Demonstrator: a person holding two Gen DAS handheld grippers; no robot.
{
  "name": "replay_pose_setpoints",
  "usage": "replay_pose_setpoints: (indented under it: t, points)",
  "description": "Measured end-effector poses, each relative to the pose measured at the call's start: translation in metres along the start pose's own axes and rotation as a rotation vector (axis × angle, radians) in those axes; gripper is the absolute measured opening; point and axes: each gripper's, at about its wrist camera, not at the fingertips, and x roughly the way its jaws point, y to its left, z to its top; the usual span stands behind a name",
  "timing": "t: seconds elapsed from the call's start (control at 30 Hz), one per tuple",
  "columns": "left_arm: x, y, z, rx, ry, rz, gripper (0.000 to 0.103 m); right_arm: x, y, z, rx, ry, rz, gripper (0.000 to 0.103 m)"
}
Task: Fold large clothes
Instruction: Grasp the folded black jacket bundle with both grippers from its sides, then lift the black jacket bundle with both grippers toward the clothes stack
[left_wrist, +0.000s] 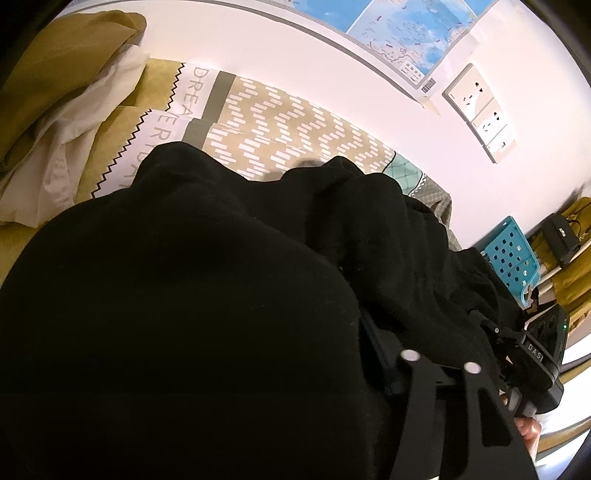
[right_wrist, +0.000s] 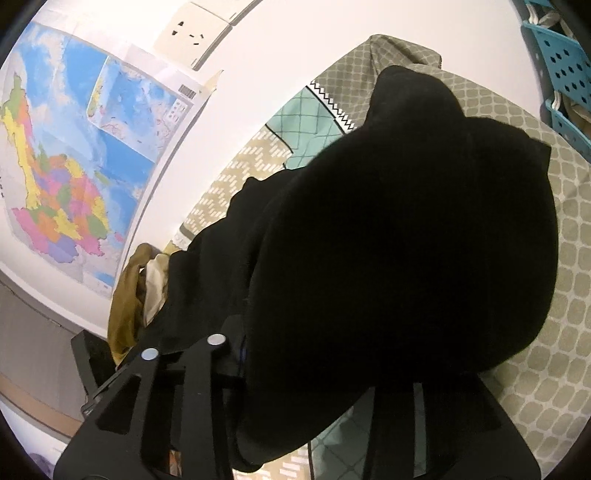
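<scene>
Over on the far left of the left wrist view: mustard blanket (left_wrist: 62, 55) bunched up with a white cloth (left_wrist: 74, 140), both on the bed (left_wrist: 295, 122). Moving right, black garment (left_wrist: 184, 295) bulging up huge and close, draped across the patterned bedding. Left gripper (left_wrist: 436, 369) buried in the black fabric, so fingers mostly swallowed; can't tell how wide they sit or what's pinched. Further right, a blue perforated basket (left_wrist: 511, 254), wall sockets (left_wrist: 476, 107) and a map (left_wrist: 399, 29) up on the wall.

Right wrist view, same deal: map (right_wrist: 62, 155) left, right gripper (right_wrist: 295, 369) low, garment (right_wrist: 406, 240) heaped over its fingers, hiding the tips. Can't tell the opening either.
</scene>
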Motion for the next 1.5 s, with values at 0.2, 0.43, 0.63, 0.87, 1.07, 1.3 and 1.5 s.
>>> replay_pose_setpoints:
  t: [0.2,0.43,0.63,0.87,1.07,1.3,1.5]
  points:
    - [-0.005,-0.001,0.002,0.023,0.008,-0.011,0.044,-0.007,0.006,0.000,0.005,0.013,0.050,0.033]
    - [0.003,0.004,0.004,0.009,0.029,-0.037,0.060,0.009,0.002,0.003,0.041,0.043,0.058,0.067]
    - [0.003,0.003,0.008,0.024,0.033,-0.045,0.045,0.013,0.007,0.003,0.025,0.036,0.055,0.033]
    - [-0.041,-0.007,0.045,0.071,0.013,-0.129,0.031,-0.027,0.067,0.022,-0.058,-0.016,0.172,0.030]
    - [-0.115,-0.022,0.111,0.168,-0.097,-0.166,0.029,-0.049,0.158,0.053,-0.199,-0.068,0.257,0.030]
    - [-0.222,0.016,0.195,0.167,-0.304,-0.118,0.029,-0.036,0.294,0.082,-0.355,-0.140,0.435,0.030]
    - [-0.317,0.101,0.259,0.119,-0.501,0.015,0.029,0.034,0.423,0.085,-0.454,-0.153,0.638,0.029]
